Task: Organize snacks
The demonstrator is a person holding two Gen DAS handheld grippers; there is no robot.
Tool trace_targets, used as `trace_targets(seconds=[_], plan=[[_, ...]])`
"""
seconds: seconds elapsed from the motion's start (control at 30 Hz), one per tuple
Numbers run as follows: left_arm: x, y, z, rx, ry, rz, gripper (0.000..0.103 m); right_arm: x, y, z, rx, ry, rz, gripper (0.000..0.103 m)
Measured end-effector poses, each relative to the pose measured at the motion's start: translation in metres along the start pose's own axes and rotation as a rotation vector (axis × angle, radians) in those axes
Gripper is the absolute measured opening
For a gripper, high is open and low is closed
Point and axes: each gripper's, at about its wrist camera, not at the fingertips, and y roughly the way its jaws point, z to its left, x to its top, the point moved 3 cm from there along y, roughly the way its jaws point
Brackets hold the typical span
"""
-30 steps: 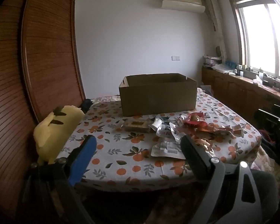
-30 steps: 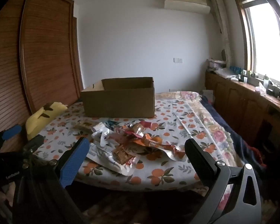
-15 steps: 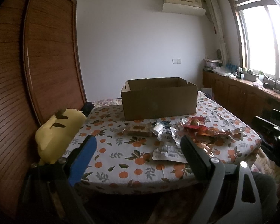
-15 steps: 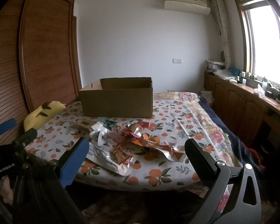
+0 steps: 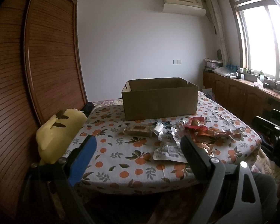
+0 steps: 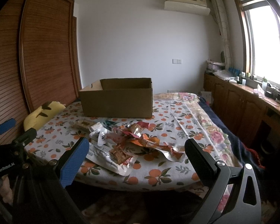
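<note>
A heap of snack packets (image 5: 194,132) (image 6: 132,140) lies on the orange-print cloth, in front of an open brown cardboard box (image 5: 159,98) (image 6: 116,98). A brown bar packet (image 5: 139,129) sits at the heap's left end, and a clear pouch with a barcode (image 5: 168,153) lies nearest me. My left gripper (image 5: 138,148) hangs open before the near edge with nothing between its fingers. My right gripper (image 6: 137,149) is open too, short of the heap, holding nothing. In the right wrist view the left gripper (image 6: 7,128) shows at the left edge.
A yellow plush toy (image 5: 59,130) (image 6: 41,114) lies at the left edge of the cloth-covered surface (image 5: 121,156), against a tall wooden slatted wardrobe (image 5: 46,65). Wooden cabinets with clutter (image 6: 252,100) run under the window on the right. A floral blanket (image 6: 211,130) covers the right side.
Both views have tilted slightly upward and drawn a little back, so the box and snacks sit lower in frame. Both grippers stay open; nothing on the cloth has moved.
</note>
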Motion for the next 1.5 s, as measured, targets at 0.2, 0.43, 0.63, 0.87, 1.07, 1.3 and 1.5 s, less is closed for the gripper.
trace_targets(seconds=[0.2,0.43,0.63,0.87,1.07,1.3,1.5], plan=[[0.0000,-0.0009,0.0002,0.005,0.001,-0.003,0.092,-0.0003,-0.0001,0.0003,-0.001,-0.002,-0.001,0.103],[-0.0024,-0.0026,0.0022,0.012,-0.009,-0.009,0.092,-0.0005,-0.0001,0.0001,-0.002,-0.003,-0.002,0.103],[-0.0024,-0.0028,0.0021,0.013,-0.008,-0.008,0.092,-0.0007,-0.0002,-0.0001,-0.002,-0.002,-0.003,0.103],[-0.0024,-0.0033,0.0016,0.013,-0.007,-0.010,0.092,-0.0010,-0.0004,0.0002,-0.001,-0.003,-0.004,0.103],[-0.0025,-0.0030,0.0020,0.013,-0.008,-0.010,0.092,-0.0008,-0.0010,0.0002,-0.002,-0.004,-0.004,0.103],[-0.0027,-0.0035,0.0020,0.005,-0.013,-0.005,0.092,-0.0017,-0.0011,-0.0002,-0.003,-0.004,0.001,0.103],[-0.0028,0.0015,0.0030,0.001,-0.024,0.009,0.092,-0.0025,-0.0010,-0.0005,-0.001,-0.006,0.003,0.103]])
